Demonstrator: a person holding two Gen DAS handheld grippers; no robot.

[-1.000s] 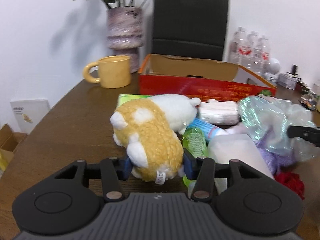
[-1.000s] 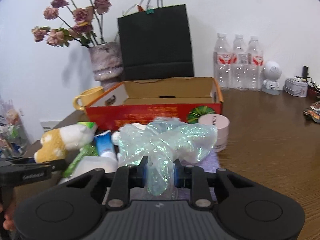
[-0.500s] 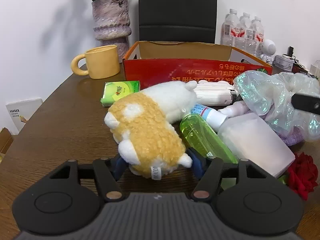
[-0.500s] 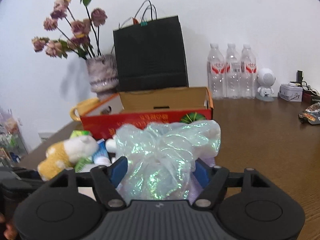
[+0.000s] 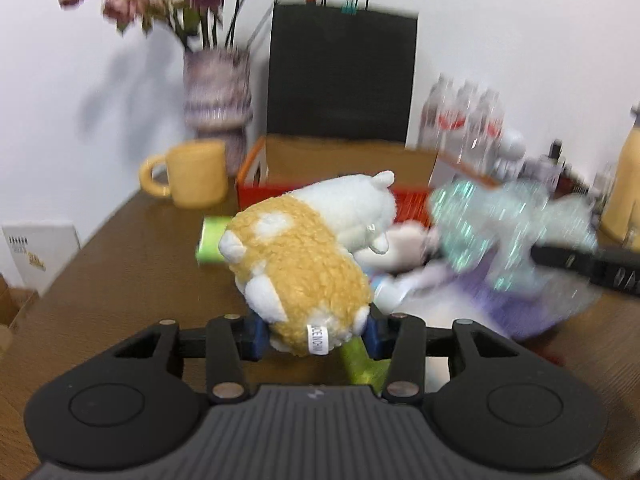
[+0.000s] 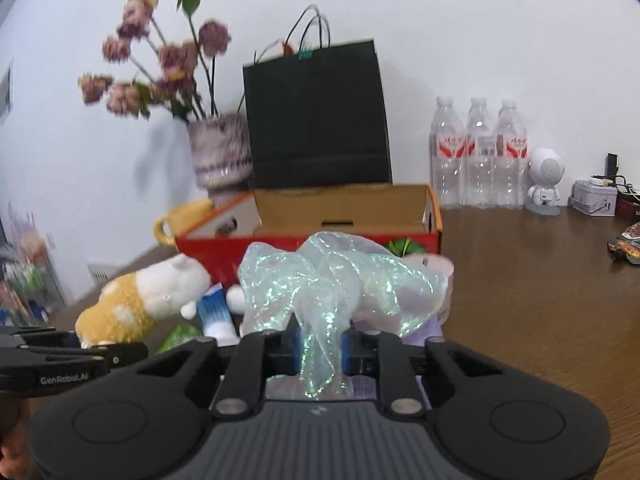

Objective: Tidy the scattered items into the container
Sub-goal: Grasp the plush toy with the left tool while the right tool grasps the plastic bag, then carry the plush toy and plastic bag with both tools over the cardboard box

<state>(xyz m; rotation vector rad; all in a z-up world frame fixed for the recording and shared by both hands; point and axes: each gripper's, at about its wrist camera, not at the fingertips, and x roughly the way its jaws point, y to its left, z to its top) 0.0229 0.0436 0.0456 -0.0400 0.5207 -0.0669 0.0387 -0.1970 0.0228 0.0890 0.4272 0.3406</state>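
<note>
A yellow and white plush toy (image 5: 304, 256) has its rear end between my left gripper's (image 5: 314, 332) blue pads, which press on it as the jaws are closing; it looks lifted off the brown table. The right wrist view shows the same plush toy (image 6: 136, 304) with the left gripper (image 6: 72, 356) beside it. My right gripper (image 6: 322, 350) is shut on a bunched strip of iridescent sheer fabric (image 6: 340, 280), also in the blurred left wrist view as the fabric (image 5: 500, 224). The open red cardboard box (image 6: 224, 246) stands just behind both items.
A green pack (image 5: 210, 240), a green bottle (image 5: 360, 364), a blue tube (image 6: 214, 308) and white packets lie in front of the box. Behind stand a yellow mug (image 5: 192, 178), a flower vase (image 5: 216, 96), a black paper bag (image 6: 316, 116), water bottles (image 6: 480, 152) and a white figurine (image 6: 544, 180).
Both grippers spread wider half a second ago and have closed again. The left one has risen with the plush toy. The right one now pinches the fabric into a narrow strip.
</note>
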